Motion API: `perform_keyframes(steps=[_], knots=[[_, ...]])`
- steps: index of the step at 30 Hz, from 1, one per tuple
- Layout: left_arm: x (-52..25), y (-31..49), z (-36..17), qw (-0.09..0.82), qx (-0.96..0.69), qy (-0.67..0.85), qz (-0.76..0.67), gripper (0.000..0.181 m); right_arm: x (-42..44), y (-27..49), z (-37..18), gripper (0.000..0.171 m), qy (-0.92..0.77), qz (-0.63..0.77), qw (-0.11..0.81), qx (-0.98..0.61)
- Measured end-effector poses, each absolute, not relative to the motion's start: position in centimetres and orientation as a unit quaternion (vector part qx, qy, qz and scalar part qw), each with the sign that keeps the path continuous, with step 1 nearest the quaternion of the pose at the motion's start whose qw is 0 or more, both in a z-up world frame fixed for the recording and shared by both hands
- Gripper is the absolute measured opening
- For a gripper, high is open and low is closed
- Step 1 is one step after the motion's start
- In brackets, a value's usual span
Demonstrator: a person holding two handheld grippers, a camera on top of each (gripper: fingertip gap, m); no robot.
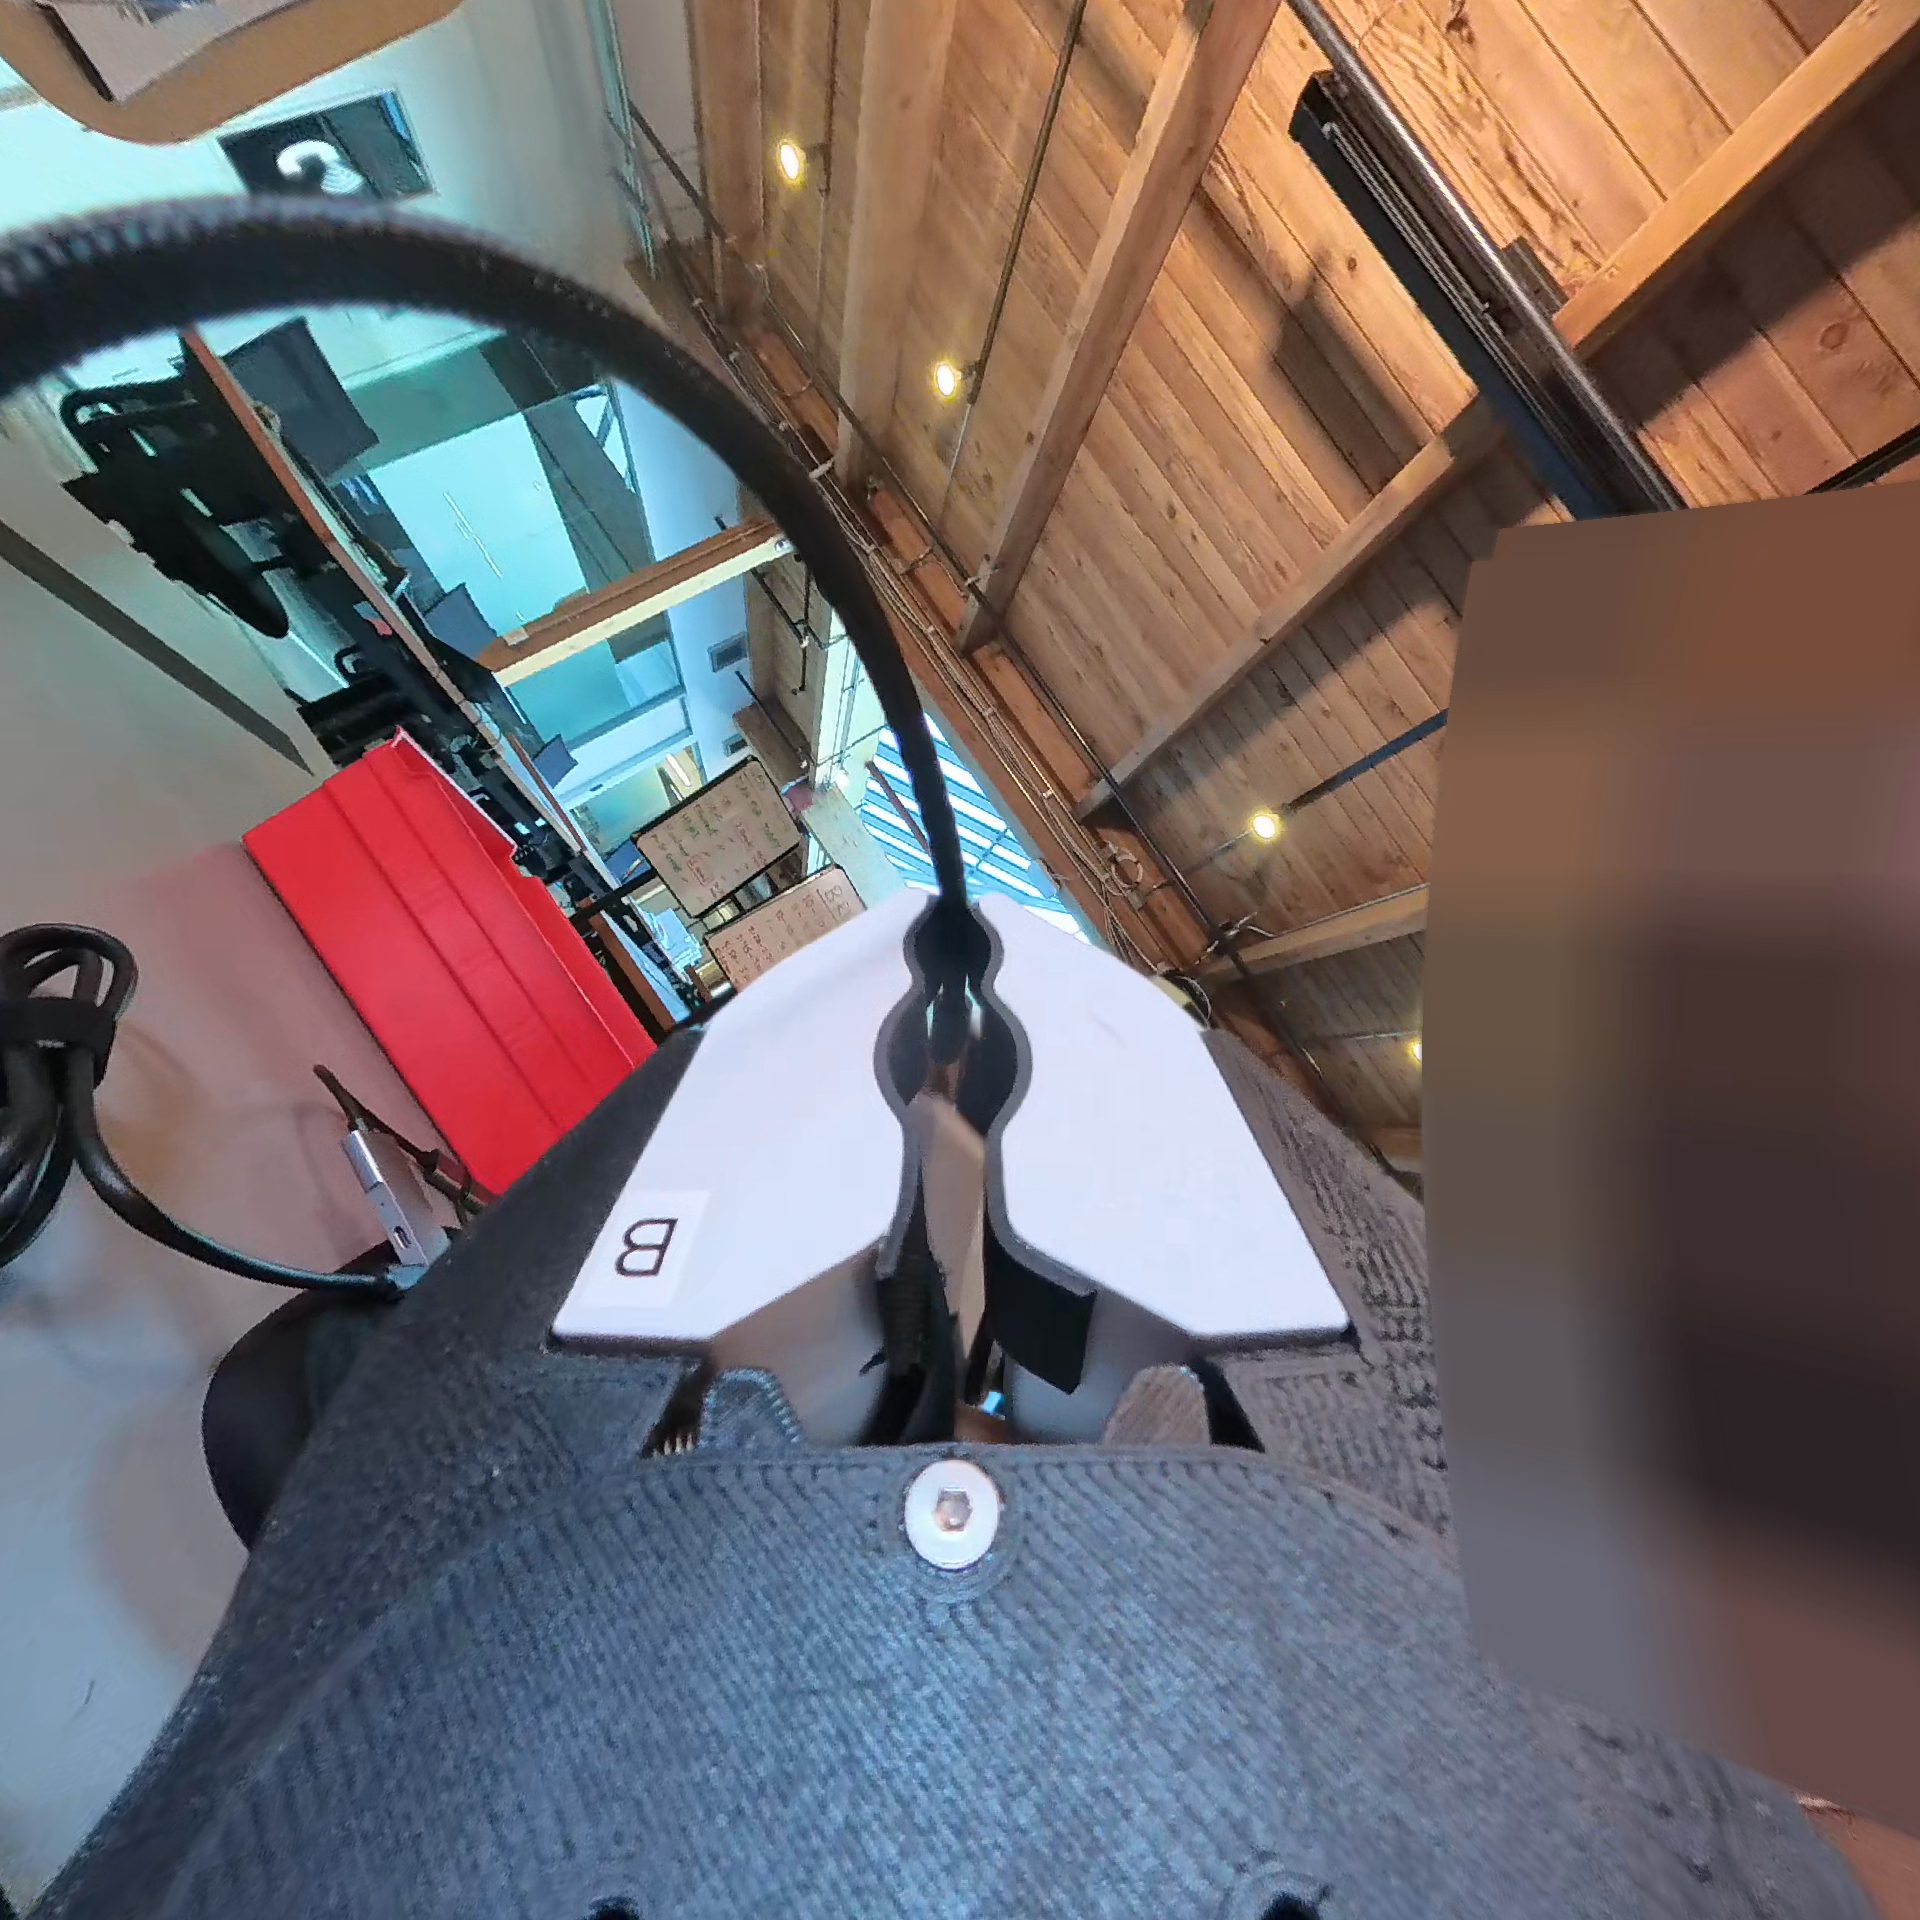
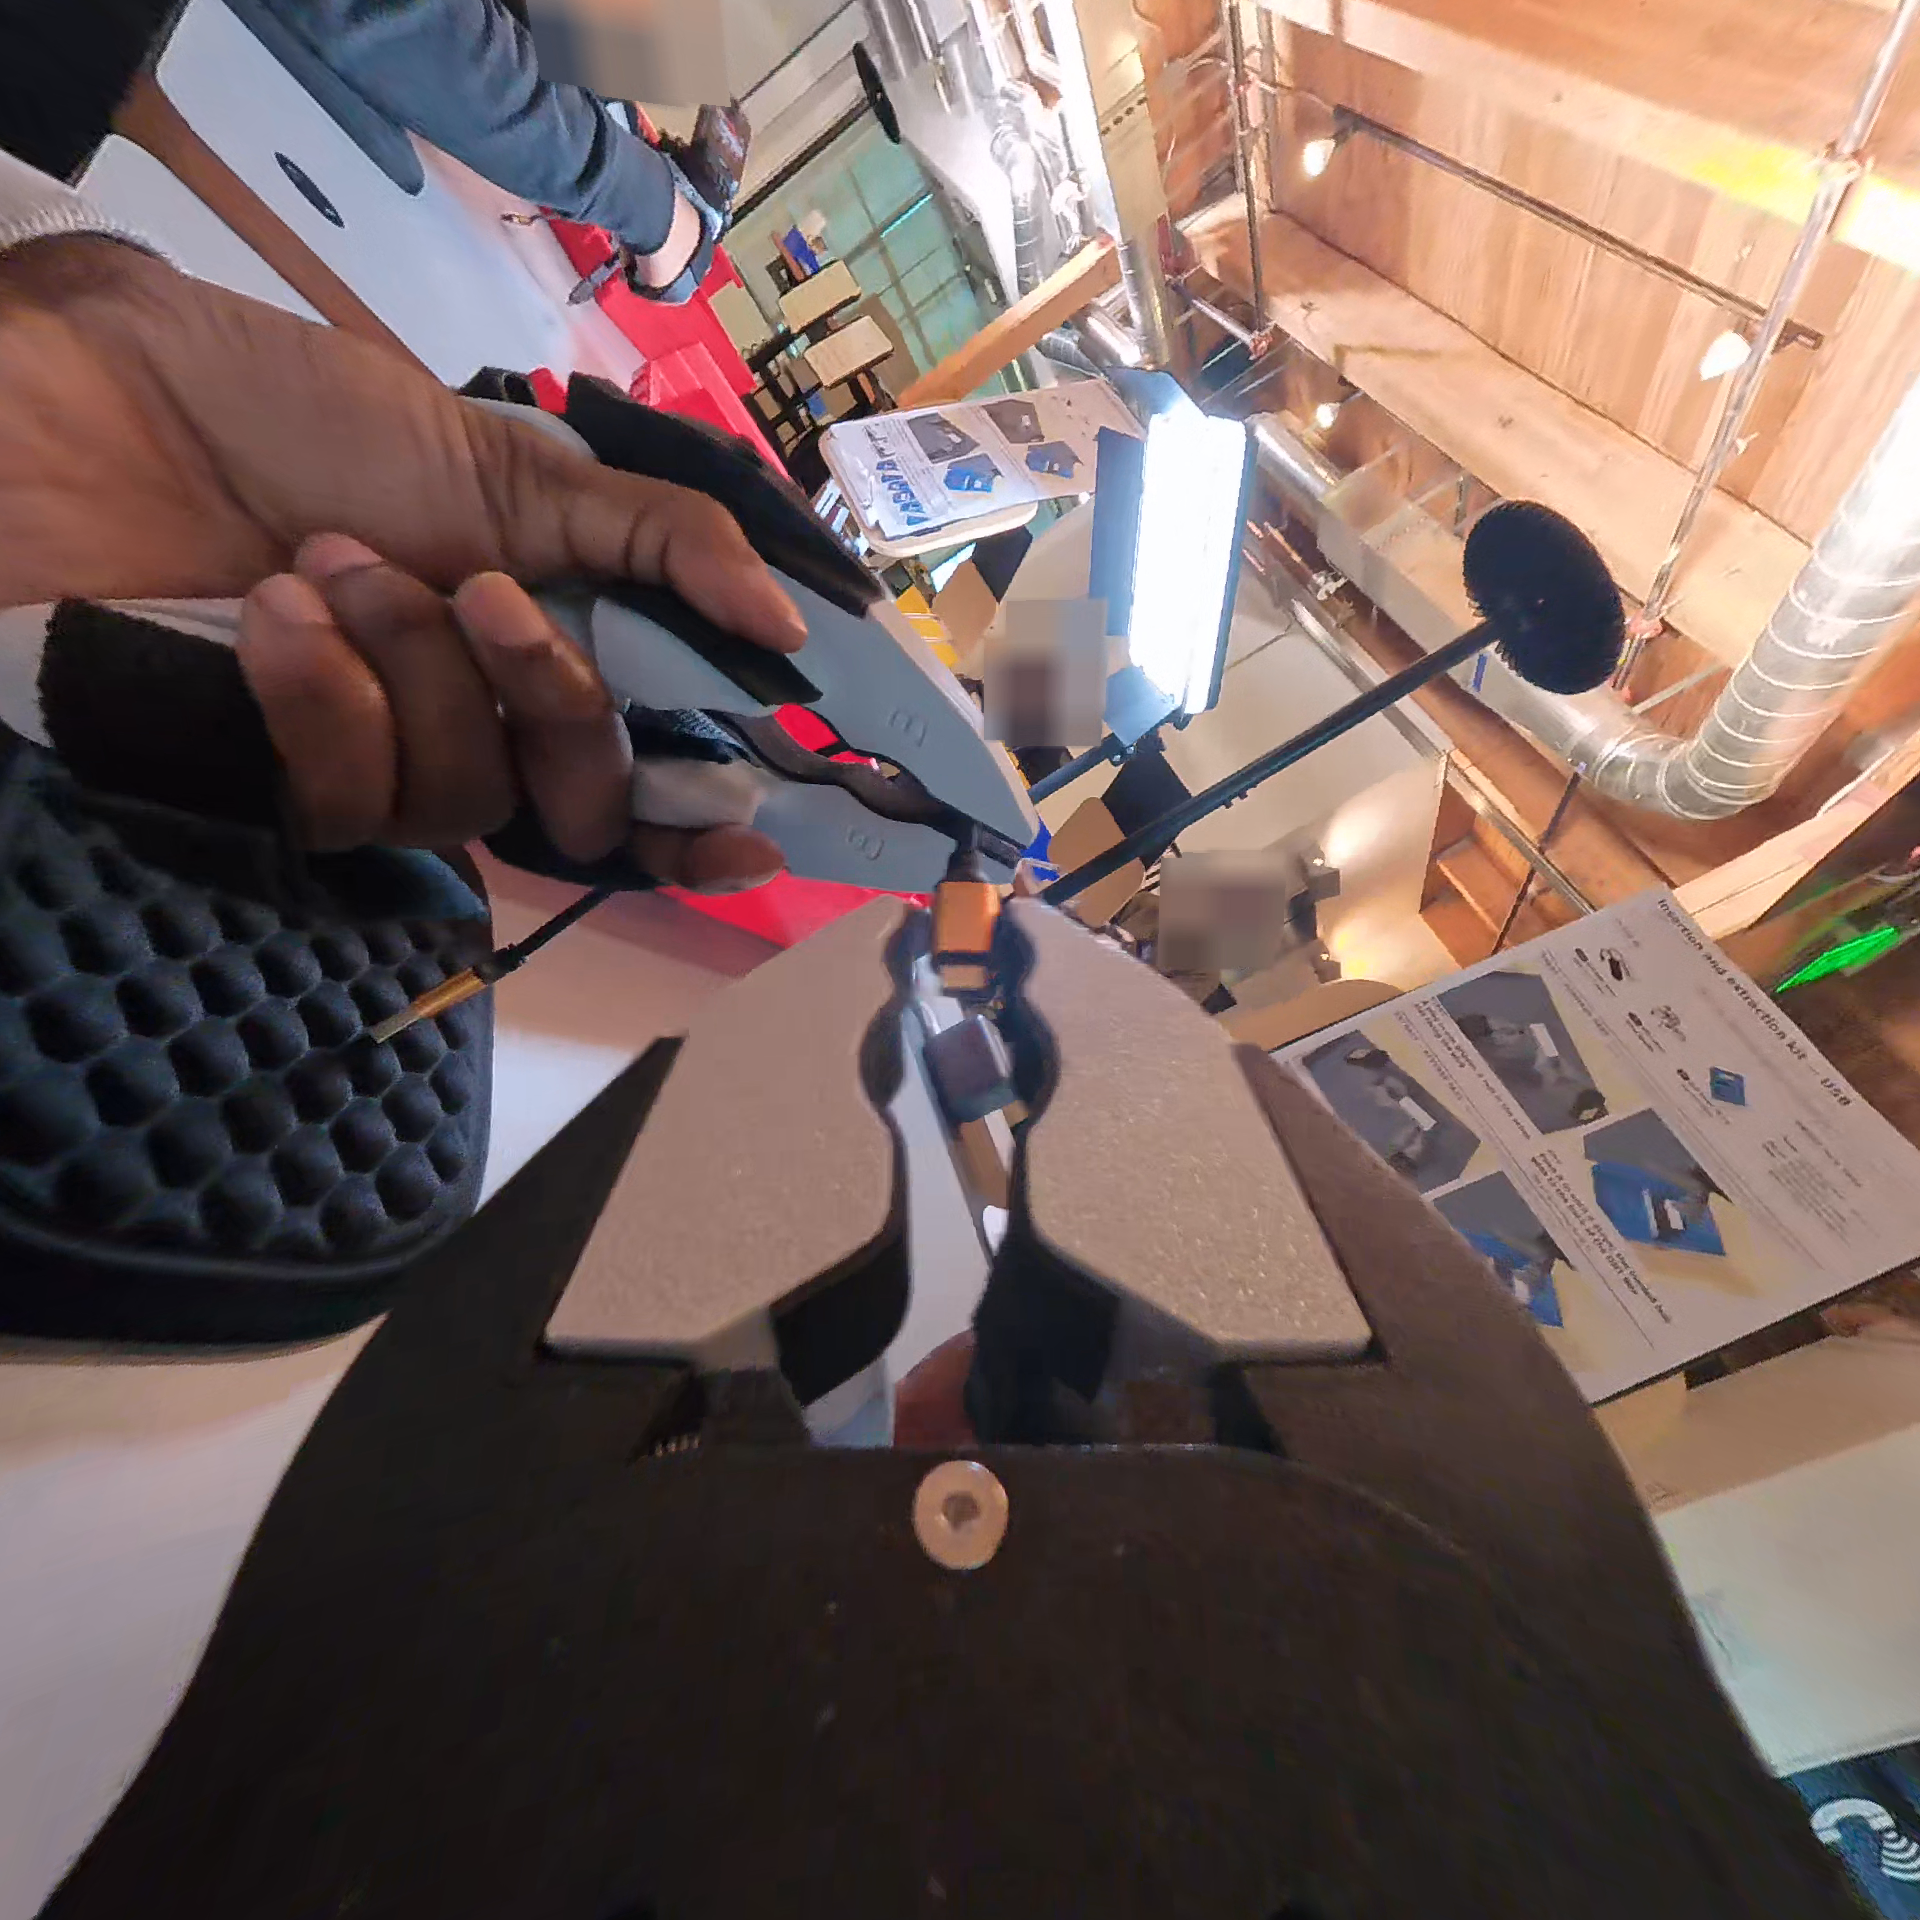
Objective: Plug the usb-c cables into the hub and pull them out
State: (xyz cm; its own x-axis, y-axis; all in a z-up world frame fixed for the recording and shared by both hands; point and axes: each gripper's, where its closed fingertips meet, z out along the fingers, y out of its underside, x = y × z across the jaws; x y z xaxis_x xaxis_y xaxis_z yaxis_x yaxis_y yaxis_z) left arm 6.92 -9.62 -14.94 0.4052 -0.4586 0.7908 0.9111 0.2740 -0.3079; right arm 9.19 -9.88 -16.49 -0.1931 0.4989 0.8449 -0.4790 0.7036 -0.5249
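In the left wrist view my left gripper (image 1: 948, 914) is shut on a black braided USB-C cable (image 1: 727, 416) that arcs up and left from its tips. In the right wrist view a hand holds the left gripper (image 2: 1003, 847), and the cable's orange plug (image 2: 964, 940) hangs from its tips. My right gripper (image 2: 958, 909) is shut on a small grey hub (image 2: 971, 1070). The plug's tip points down at the hub's end between my right fingertips; I cannot tell whether it is seated. A second cable with a gold plug (image 2: 436, 1003) lies to the left.
A silver block with a port (image 1: 390, 1210) and a bundled black cable (image 1: 52, 1039) lie left, by a red box (image 1: 436, 935). A black dimpled pad (image 2: 208, 1039) and a printed instruction sheet (image 2: 1558, 1122) flank my right gripper. A studio light (image 2: 1184, 561) stands behind. The grippers are tip to tip, or close to it.
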Motion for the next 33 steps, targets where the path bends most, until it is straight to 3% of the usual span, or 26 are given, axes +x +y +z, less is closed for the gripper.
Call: perform_keyframes(steps=[2,6,10,13,16,22,27,33], knots=[[7.2,-9.7,-14.6,0.751,-0.390,-0.270,-0.459,0.006,9.4,-9.9,-16.1,0.013,-0.666,0.396,0.632,-0.006],[9.5,-11.1,-12.9,0.826,-0.418,-0.101,-0.366,0.058,9.7,-9.6,-14.7,0.012,-0.660,0.492,0.565,-0.051],[12.8,-11.3,-12.9,0.874,-0.454,0.071,-0.155,0.109,10.0,-8.4,-11.4,0.012,-0.609,0.640,0.454,-0.114],[14.0,-10.3,-14.0,0.863,-0.481,0.128,-0.085,0.117,9.6,-7.6,-9.5,0.012,-0.576,0.702,0.391,-0.147],[13.8,-9.7,-13.8,0.874,-0.463,0.111,-0.094,0.115,9.3,-8.1,-8.6,0.011,-0.565,0.747,0.309,-0.166],[11.4,-11.1,-11.7,0.905,-0.405,0.061,-0.120,0.072,9.9,-10.2,-10.8,0.012,-0.586,0.781,0.107,-0.187],[11.4,-11.4,-12.9,0.880,-0.451,0.079,-0.121,0.057,10.8,-11.7,-13.6,0.012,-0.635,0.747,0.030,-0.192],[12.0,-11.4,-14.5,0.844,-0.517,0.096,-0.109,0.028,11.2,-11.9,-15.2,0.012,-0.675,0.712,0.017,-0.193]])
